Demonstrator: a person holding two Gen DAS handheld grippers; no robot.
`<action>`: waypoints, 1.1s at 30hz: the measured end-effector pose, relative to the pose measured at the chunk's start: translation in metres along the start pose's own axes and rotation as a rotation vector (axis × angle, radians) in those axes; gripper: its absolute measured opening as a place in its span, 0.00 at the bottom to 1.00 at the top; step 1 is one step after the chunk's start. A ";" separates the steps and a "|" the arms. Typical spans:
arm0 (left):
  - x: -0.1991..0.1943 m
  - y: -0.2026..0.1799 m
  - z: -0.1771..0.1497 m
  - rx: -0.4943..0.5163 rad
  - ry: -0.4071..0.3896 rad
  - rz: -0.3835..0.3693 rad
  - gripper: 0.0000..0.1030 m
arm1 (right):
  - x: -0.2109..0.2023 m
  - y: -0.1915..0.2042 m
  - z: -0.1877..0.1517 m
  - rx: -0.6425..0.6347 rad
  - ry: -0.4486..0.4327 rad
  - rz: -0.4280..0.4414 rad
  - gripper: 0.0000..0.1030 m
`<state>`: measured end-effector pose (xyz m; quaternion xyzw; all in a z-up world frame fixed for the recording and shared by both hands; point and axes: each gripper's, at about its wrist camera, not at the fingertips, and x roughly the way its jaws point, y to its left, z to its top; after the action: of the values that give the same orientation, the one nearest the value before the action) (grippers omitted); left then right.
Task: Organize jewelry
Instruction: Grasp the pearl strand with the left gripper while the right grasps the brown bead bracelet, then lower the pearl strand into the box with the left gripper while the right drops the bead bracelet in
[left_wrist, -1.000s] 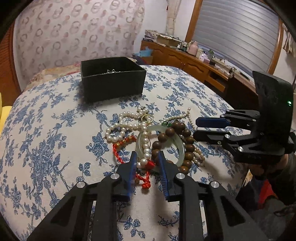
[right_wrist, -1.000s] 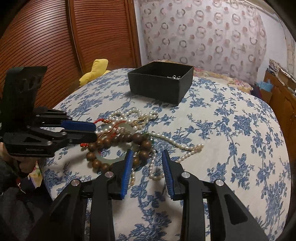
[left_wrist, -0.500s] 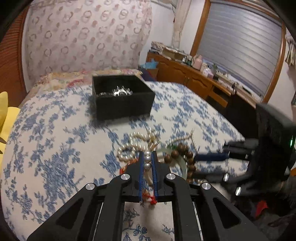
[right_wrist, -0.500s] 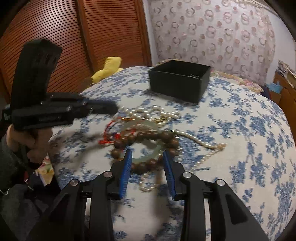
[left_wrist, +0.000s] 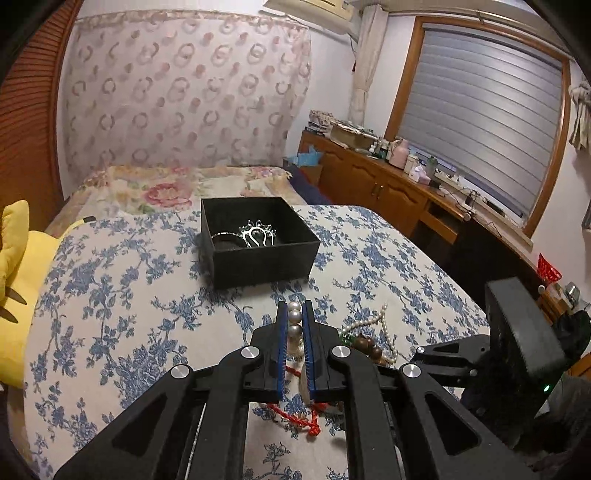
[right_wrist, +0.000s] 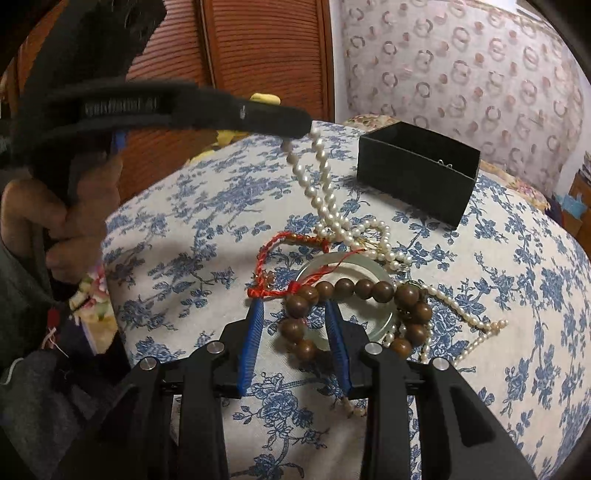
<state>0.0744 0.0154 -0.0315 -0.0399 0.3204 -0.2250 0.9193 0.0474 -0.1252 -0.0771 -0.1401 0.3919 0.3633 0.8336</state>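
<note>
My left gripper (left_wrist: 294, 314) is shut on a pearl necklace (left_wrist: 294, 326) and holds it up. In the right wrist view the necklace (right_wrist: 317, 184) hangs from the left gripper (right_wrist: 295, 127) down to the jewelry pile. The pile holds a brown wooden bead bracelet (right_wrist: 354, 295), a pale jade bangle (right_wrist: 384, 328), a red cord (right_wrist: 273, 258) and a thin pearl strand (right_wrist: 461, 317). My right gripper (right_wrist: 293, 314) is open, low over the wooden beads. A black box (left_wrist: 258, 240) holding a silver tiara (left_wrist: 256, 234) stands beyond; it also shows in the right wrist view (right_wrist: 417, 181).
The pile lies on a blue floral bedspread (left_wrist: 129, 314). A yellow plush toy (left_wrist: 14, 277) sits at the left edge. A wooden dresser (left_wrist: 388, 192) with clutter runs along the right under the window. Wooden sliding doors (right_wrist: 266, 55) stand behind.
My left gripper closed on the pearl necklace and lifted it up from the pile. My right gripper moved a little left over the wooden beads and stayed open.
</note>
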 end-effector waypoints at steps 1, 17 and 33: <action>-0.001 0.000 0.001 0.000 -0.003 0.000 0.07 | 0.001 0.000 0.000 -0.006 0.005 -0.007 0.31; -0.021 -0.008 0.044 0.025 -0.086 -0.002 0.07 | -0.044 -0.018 0.013 0.024 -0.101 -0.005 0.15; -0.045 -0.030 0.111 0.093 -0.189 0.007 0.07 | -0.106 -0.046 0.060 0.009 -0.248 -0.080 0.14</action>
<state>0.0990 0.0006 0.0880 -0.0170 0.2217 -0.2319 0.9470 0.0681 -0.1787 0.0394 -0.1060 0.2817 0.3425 0.8900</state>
